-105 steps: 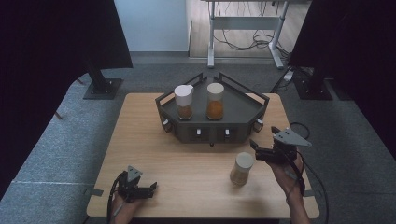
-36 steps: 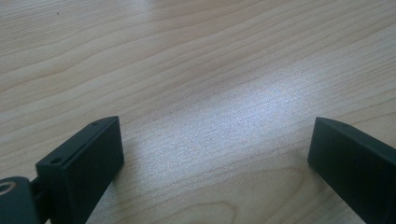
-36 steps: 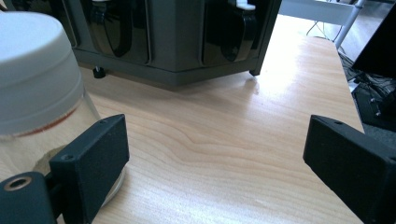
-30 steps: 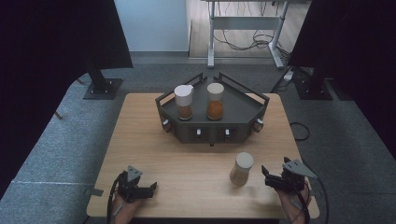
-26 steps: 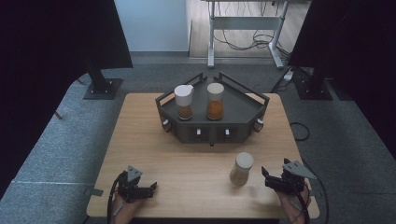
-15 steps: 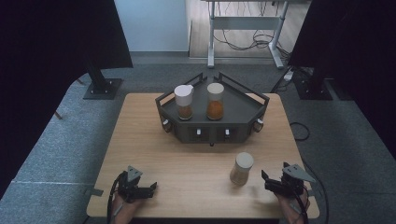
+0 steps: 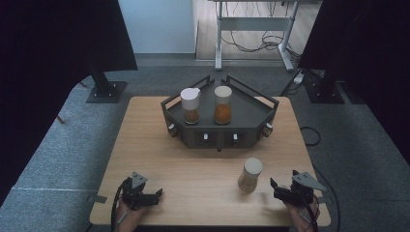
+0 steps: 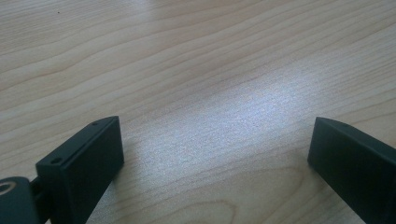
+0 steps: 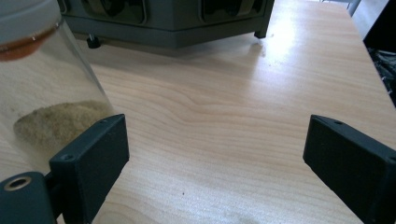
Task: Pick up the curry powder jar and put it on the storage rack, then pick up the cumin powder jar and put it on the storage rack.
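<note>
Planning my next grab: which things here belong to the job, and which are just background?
In the job: jar of pale powder on the table; right gripper, open beside it; grey rack holding two orange-filled jars.

Just about: left gripper, open; floor cables; black stands.

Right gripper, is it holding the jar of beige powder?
No, the right gripper is open beside the jar, its jaws wide apart over bare table.

A fixed overhead camera faces forward and down across the wooden table (image 7: 193, 159), while both gripper cameras skim its surface close up, the right one sharing the dark rack (image 9: 163, 21).
</note>
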`<state>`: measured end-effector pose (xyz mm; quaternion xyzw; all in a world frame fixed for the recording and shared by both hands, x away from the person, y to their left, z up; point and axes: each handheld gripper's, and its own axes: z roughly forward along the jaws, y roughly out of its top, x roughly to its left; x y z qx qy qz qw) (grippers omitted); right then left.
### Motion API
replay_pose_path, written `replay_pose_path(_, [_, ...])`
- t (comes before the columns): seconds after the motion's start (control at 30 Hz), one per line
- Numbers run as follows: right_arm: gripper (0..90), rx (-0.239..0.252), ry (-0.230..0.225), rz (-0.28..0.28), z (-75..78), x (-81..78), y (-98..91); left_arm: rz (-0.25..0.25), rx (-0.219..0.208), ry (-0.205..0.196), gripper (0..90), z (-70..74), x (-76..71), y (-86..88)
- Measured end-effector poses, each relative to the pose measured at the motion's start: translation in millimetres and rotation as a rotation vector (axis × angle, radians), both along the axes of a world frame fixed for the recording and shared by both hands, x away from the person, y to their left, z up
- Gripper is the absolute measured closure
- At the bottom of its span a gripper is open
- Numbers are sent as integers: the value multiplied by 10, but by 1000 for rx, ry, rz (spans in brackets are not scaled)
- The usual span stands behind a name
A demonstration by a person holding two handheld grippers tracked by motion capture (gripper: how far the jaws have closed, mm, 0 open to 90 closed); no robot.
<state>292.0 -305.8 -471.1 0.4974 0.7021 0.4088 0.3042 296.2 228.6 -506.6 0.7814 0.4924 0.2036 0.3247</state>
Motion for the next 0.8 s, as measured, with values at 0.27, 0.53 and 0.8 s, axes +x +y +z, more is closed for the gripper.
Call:
replay_pose_path(0.27, [63, 5, -10, 2, 27, -8, 7, 0, -1, 0, 30, 0, -2, 0])
replay_pose_path(0.53, [63, 15, -30, 13, 97, -24, 38, 0, -1, 0, 31, -1, -2, 0])
replay_pose_path(0.8, [63, 25, -55, 24, 183, -48, 76, 0, -1, 0, 31, 0, -2, 0])
